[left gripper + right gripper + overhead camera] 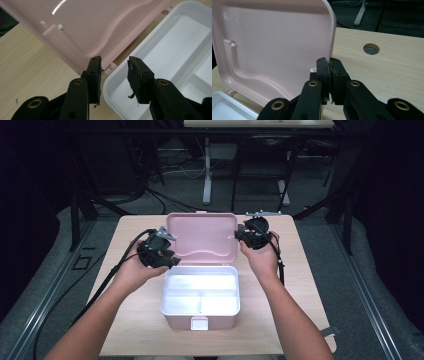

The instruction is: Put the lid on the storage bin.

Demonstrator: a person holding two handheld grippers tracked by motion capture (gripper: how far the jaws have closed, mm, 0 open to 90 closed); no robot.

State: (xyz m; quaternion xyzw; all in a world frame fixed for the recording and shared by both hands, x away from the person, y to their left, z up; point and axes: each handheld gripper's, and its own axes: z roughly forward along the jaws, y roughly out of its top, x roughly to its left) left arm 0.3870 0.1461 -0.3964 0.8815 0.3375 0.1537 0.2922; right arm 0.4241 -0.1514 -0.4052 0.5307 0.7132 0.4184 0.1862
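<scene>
Gripping glossy pink lid (274, 50) (rounded corners): right claw (329, 61).

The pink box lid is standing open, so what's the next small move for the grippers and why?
Probably bring the open left gripper to the lid. Its jaws stand apart with nothing between them, just short of the lid's edge, while the right gripper sits shut at the lid's right edge and the white tray holds nothing.

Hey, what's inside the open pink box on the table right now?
The pink box holds a white tray with dividers, and its compartments look empty. Glare washes out the back compartment. Whatever lies under the tray is covered. The lid stands open behind.
</scene>
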